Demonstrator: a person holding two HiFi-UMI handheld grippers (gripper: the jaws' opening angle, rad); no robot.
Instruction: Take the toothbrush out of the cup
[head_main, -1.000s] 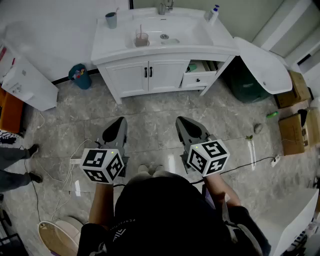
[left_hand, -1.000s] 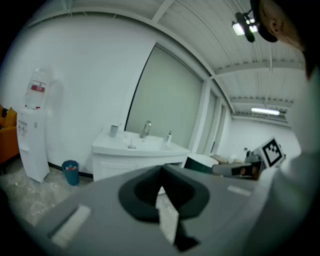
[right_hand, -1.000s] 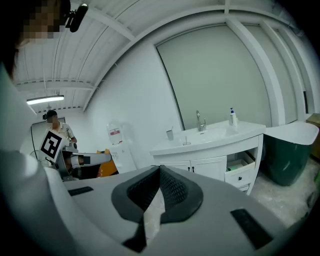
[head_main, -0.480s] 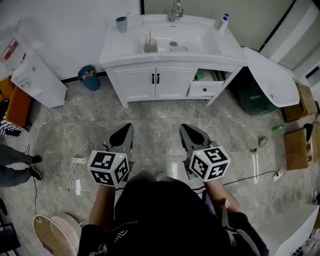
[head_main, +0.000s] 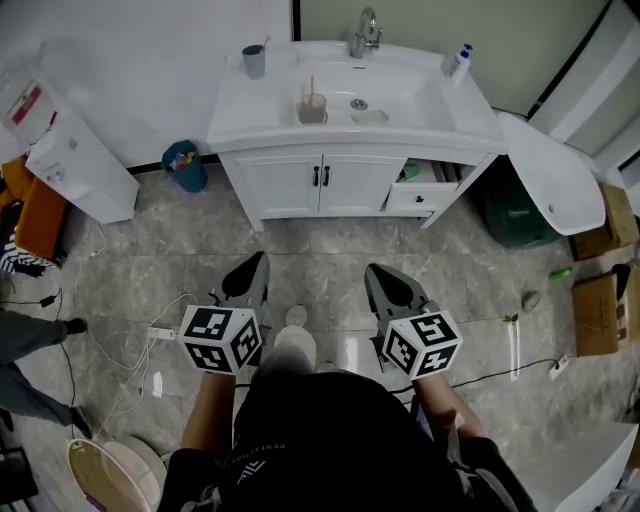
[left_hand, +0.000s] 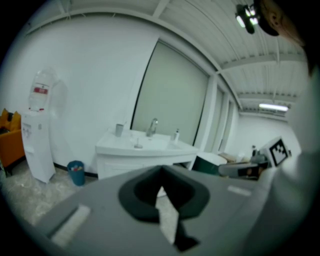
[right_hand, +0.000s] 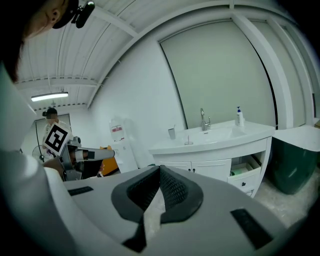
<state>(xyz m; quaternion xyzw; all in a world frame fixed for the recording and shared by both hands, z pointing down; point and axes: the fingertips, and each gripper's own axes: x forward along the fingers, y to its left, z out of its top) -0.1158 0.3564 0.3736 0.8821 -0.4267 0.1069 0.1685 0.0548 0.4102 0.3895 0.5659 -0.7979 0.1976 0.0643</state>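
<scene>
Currently the person is standing well back from the white vanity (head_main: 330, 180), holding both tools low over grey marbled floor tiles (head_main: 320, 250).

- Left gripper (head_main: 257, 263): smooth grey shell carrying a marker cube. Its jaws are clenching fully together, with nothing between the dark ribbed pads.
- Right gripper (head_main: 378, 276): same build. Its jaws are likewise pressing closed on nothing.
- Cup (head_main: 312, 110): a small, translucent, pinkish, round tumbler. It is sitting on the glossy white top at the basin's left rim, at nine o'clock from the drain (head_main: 358, 104). Whether it is standing on the ledge or just inside the bowl cannot be told.
- Toothbrush (head_main: 310, 86): a thin, pale pink, rigid stick. It is standing in the cup with its long axis nearly upright and its handle rising clear of the rim.
- Grey-blue cup (head_main: 254, 62): opaque, at the counter's back left corner, also holding a thin stick. The pinkish one is judged the likelier target.

Bearing: the cup is lying at twelve o'clock from the pair and well apart from both. That is one o'clock from the left jaws and eleven o'clock from the right. Neither tool is clearly nearer. An upright handle is probably calling for a level approach and a pinch above the rim.
</scene>
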